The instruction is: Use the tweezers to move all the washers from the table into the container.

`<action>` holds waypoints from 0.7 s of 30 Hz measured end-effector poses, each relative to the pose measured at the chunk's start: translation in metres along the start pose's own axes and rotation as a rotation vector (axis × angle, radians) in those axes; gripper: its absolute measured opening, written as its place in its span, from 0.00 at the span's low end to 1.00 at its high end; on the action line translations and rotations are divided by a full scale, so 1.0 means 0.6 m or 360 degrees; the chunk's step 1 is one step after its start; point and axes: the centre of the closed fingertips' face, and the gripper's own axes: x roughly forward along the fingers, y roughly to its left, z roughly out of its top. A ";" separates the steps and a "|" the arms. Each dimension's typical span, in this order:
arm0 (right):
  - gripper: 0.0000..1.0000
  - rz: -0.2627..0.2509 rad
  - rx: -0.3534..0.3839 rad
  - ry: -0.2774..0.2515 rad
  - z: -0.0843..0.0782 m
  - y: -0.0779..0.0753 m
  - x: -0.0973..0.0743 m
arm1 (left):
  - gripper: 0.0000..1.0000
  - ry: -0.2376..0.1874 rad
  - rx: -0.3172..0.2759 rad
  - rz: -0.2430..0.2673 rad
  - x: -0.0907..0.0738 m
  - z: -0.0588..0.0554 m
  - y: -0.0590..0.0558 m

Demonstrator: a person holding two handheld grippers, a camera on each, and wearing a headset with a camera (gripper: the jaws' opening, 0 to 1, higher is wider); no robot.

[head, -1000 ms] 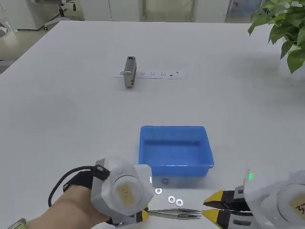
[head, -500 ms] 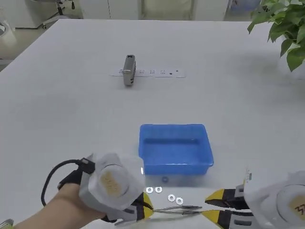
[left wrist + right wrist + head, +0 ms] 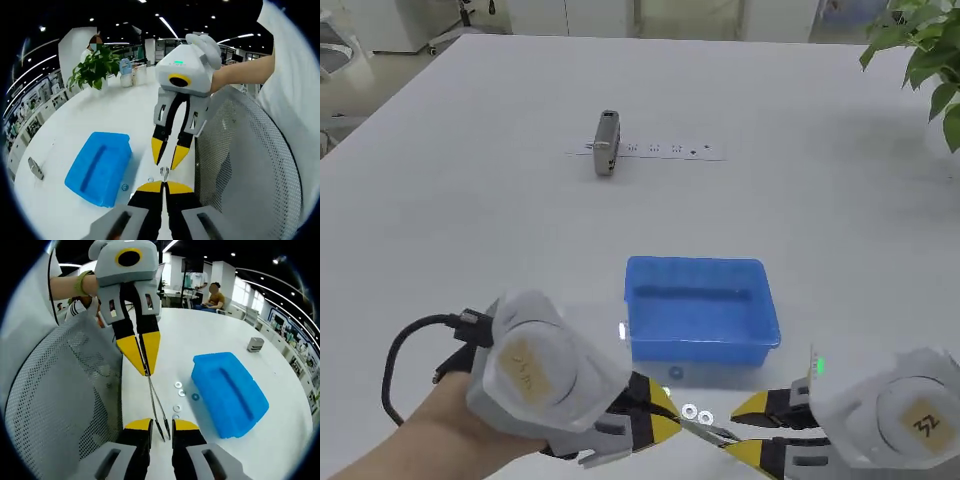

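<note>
Thin metal tweezers [image 3: 705, 432] are held off the table near its front edge. My left gripper [image 3: 665, 415] is shut on their handle end; its yellow jaws pinch the tweezers [image 3: 164, 173]. My right gripper [image 3: 745, 428] is open, and the tweezers' tips [image 3: 162, 432] lie between its jaws without being pinched. Several small silver washers [image 3: 691, 410] lie on the table just beyond the tweezers, with a blue one [image 3: 195, 396] nearer the container. The blue container [image 3: 705, 350] stands right behind the washers.
A white power strip [image 3: 655, 150] with a grey adapter [image 3: 608, 142] lies at the far middle of the white table. A potted plant [image 3: 920, 60] is at the far right. A mesh chair back [image 3: 240, 165] sits close behind the table's front edge.
The left gripper has closed on the tweezers' handle and raised them from the table, bringing their tips in between the right gripper's jaws. The right gripper has barely moved.
</note>
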 end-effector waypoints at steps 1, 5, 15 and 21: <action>0.13 0.0034 -0.0017 -0.0003 0.003 0.006 0.005 | 0.00 0.0000 0.0006 -0.0003 0.000 0.003 -0.002; 0.10 0.0095 -0.0115 0.0073 -0.007 0.017 0.018 | 0.00 -0.0010 0.0038 -0.0010 0.003 0.016 -0.008; 0.05 0.0051 -0.0125 -0.0004 0.011 0.006 0.017 | 0.00 -0.0027 0.0069 0.0017 -0.010 0.026 -0.001; 0.06 -0.0043 -0.0129 -0.0068 0.033 -0.013 0.027 | 0.00 0.0033 0.0134 0.0072 -0.023 0.026 0.019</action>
